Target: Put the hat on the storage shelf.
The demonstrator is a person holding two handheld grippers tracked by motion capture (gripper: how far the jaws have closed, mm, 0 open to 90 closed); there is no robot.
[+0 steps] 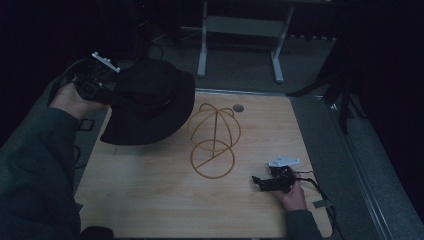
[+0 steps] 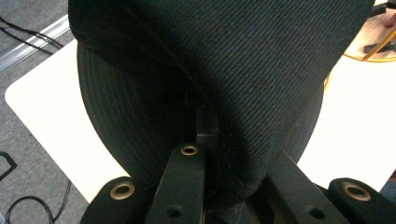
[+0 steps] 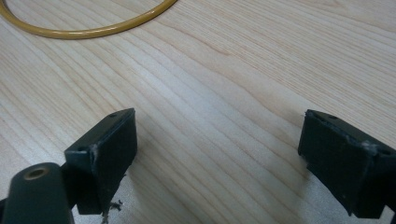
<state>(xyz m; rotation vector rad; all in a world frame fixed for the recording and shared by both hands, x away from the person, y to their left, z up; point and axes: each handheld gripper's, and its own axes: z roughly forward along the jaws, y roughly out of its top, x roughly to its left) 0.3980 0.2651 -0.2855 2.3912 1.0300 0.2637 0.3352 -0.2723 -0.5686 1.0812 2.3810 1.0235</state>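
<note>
No readable writing or brand anywhere. Left tongs (image 1: 107,82) up over bench's (image 1: 150,200) far-left corner, clamped tight on black hat's (image 1: 147,102) brim, hat hanging off bench surface. Right tongs (image 1: 261,182) low at near-right, spread wide, pads (image 3: 109,154) on bare wood, gripping nothing. Yellow wire hat stand (image 1: 213,140) mid-bench, between them.

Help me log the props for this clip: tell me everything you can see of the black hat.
The black hat is a soft, brimmed bucket style in ribbed woven cloth, with rows of stitching around the brim. It is held up over the table's far left corner, tilted and drooping, beside the yellow wire hat stand. The left gripper pinches its fabric between shut jaws. Whether its lower brim touches the table cannot be told.
</note>
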